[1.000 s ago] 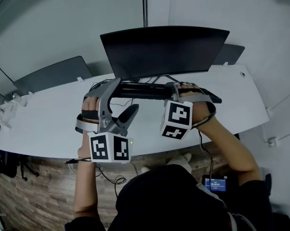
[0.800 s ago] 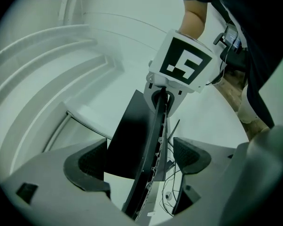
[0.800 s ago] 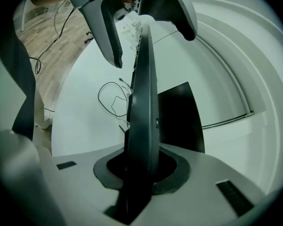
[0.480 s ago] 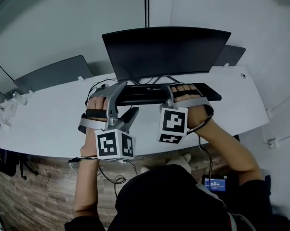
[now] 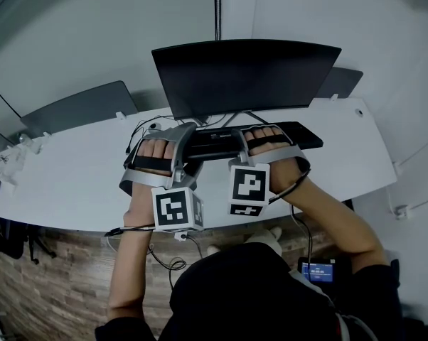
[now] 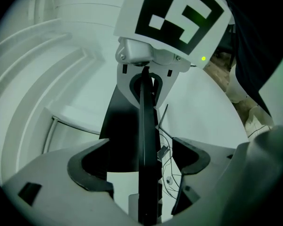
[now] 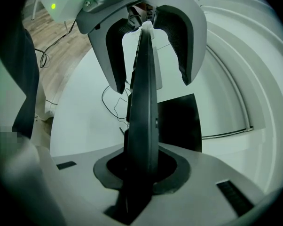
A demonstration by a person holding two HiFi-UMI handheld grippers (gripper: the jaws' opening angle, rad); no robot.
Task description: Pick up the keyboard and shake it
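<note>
Two-ended hold at centre frame, over the white desk (image 5: 72,176), just below the monitor (image 5: 246,73). At left: left gripper (image 6: 141,149), jaws spread wide, straddling one end of the black keyboard (image 5: 215,136) with gaps on both sides. At right: right gripper (image 7: 141,168), jaws closed snugly on the other end.

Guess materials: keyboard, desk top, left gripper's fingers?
Keyboard: probably black plastic, matte, with a thin moulded edge.
Desk top: likely white laminate or painted board; smooth, even, faint sheen.
Left fingers: light grey plastic, possibly printed, with dark matte pads that look rubbery.
</note>
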